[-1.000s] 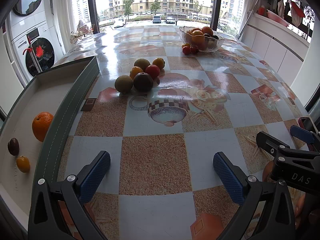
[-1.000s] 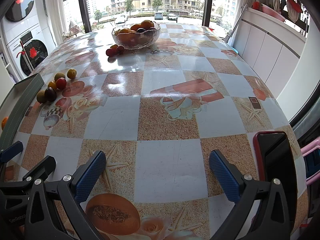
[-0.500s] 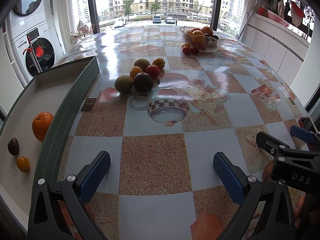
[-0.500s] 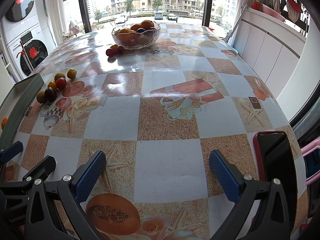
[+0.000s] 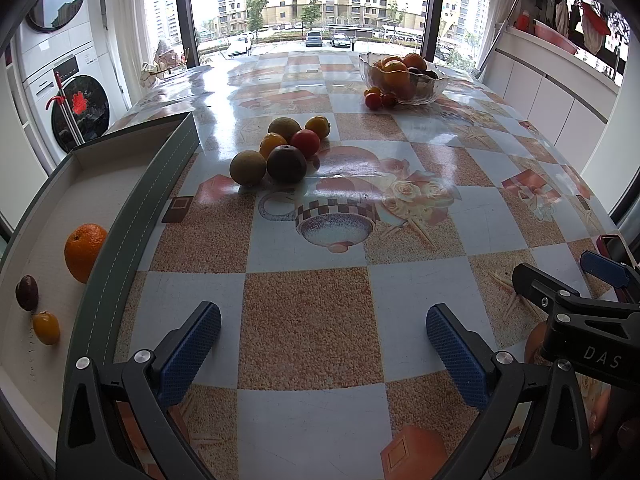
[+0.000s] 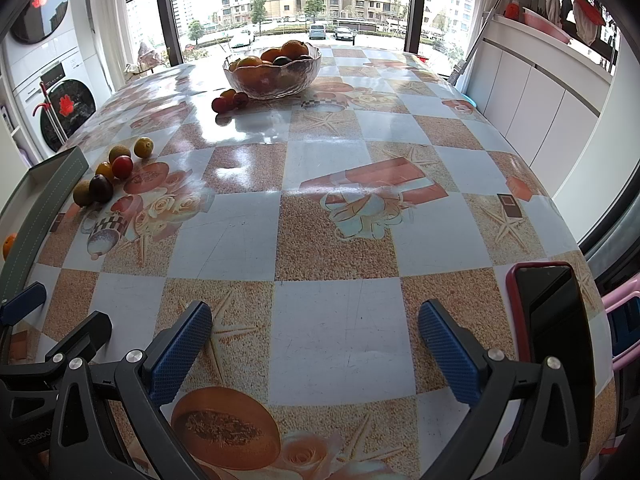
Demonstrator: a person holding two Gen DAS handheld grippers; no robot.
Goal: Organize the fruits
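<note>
A table (image 5: 320, 280) covered by a checked, printed cloth is seen filling most of both views. Along the left edge of the left wrist view a grey tray (image 5: 132, 216) is laid on it, and three fruits are held inside: an orange (image 5: 85, 251) at mid-left, with a dark plum (image 5: 27, 292) and a small yellow fruit (image 5: 46, 327) below it, near each other.

At the upper right of that view a glass bowl (image 5: 402, 78) piled with fruit is set, with small red fruits (image 5: 378, 98) just beside its near left rim. A loose cluster of six fruits (image 5: 280, 148) is gathered above the centre, between bowl and tray, apart from both. A phone in a red case (image 6: 550, 312) is seen at the lower right of the right wrist view.

The left gripper (image 5: 323, 348) is held low over the near table, its blue pads spread wide with nothing between them. The right gripper (image 6: 315, 346) is likewise released and empty.
</note>
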